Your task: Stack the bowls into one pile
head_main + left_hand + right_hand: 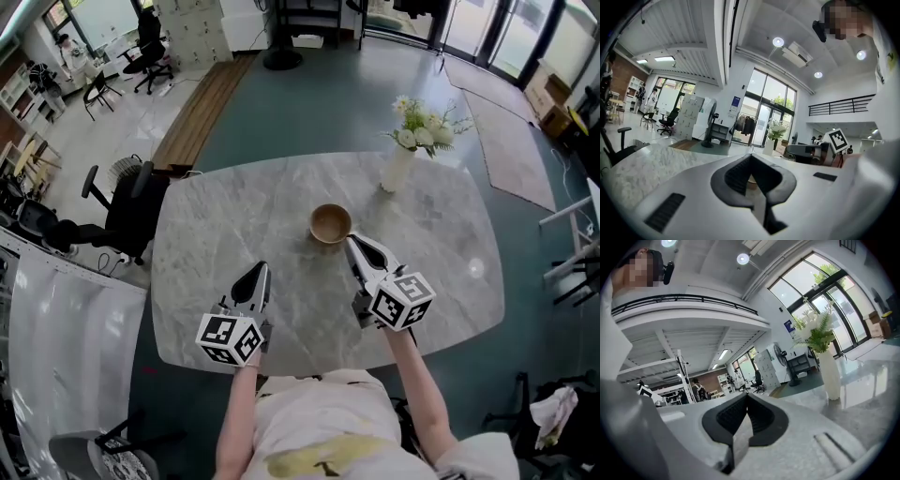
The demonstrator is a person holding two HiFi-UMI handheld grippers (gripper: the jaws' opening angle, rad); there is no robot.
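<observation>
One wooden bowl (pixel 330 223) sits in the middle of the bench (pixel 225 216), with a flower vase (pixel 397 170) past it on the right. The right gripper (pixel 352 244) is tip-first just beside the bowl, and the left gripper (pixel 257 275) is well apart from it.

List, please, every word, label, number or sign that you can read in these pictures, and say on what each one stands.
No text can be read here.
Blue sign on the white wall beside the windows: too small to read.
Cubes on the left gripper and right gripper: black-and-white square markers, no letters or digits.
Marble table, wooden bowl, vase: no print visible.
</observation>
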